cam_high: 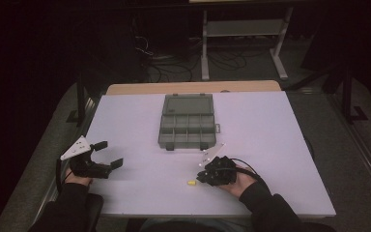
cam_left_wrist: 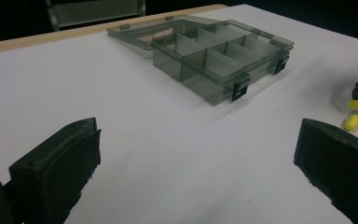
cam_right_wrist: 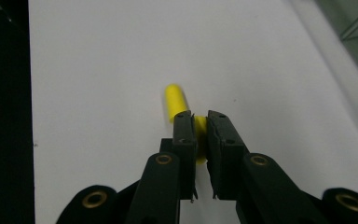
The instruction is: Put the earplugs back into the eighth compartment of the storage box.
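The right tool [cam_right_wrist: 201, 122] is clamped on a small yellow piece [cam_right_wrist: 200, 130] — a second [cam_right_wrist: 176, 100] lies just beside, easily knocked away; the left tool [cam_high: 110, 153] stands apart.

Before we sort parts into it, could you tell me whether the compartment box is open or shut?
Open: the compartment box has its lid folded flat back, dividers exposed.
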`<move>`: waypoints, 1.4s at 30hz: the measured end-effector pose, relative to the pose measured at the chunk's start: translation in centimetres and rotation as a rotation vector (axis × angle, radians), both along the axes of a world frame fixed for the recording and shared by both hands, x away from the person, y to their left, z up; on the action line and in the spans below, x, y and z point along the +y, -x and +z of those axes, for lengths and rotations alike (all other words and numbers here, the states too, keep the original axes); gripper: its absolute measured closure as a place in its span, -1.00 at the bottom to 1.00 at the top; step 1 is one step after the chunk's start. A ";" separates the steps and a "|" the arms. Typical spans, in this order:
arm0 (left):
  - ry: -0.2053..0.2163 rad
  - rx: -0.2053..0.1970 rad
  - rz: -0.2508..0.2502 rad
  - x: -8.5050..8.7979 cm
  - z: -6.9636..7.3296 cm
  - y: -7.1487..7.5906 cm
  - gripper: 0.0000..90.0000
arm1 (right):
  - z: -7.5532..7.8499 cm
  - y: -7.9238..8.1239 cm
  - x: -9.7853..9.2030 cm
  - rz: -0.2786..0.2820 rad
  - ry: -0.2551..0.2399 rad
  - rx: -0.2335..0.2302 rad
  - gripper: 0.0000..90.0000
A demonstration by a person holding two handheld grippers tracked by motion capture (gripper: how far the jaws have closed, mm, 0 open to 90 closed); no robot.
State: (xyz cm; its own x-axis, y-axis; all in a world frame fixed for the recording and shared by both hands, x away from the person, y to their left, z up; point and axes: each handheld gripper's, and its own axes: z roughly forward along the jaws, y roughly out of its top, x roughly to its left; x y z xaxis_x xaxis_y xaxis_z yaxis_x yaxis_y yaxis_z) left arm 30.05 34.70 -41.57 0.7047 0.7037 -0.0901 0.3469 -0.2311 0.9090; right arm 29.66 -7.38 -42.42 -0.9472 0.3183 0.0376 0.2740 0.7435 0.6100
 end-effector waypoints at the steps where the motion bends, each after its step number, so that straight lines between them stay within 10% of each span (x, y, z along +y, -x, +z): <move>1: 0.000 0.000 -0.001 0.0 0.0 0.0 -1.00 | 0.1 -0.1 -0.1 -0.006 -0.004 -0.003 0.80; 19: -0.001 -0.004 -0.005 0.0 0.0 -0.2 -1.00 | 3.4 -1.4 -1.9 -0.058 -0.078 0.000 0.80; 42: -0.003 -0.002 -0.009 -0.1 -0.1 -0.2 -1.00 | 9.8 -4.5 -1.6 -0.054 -0.049 -0.067 0.80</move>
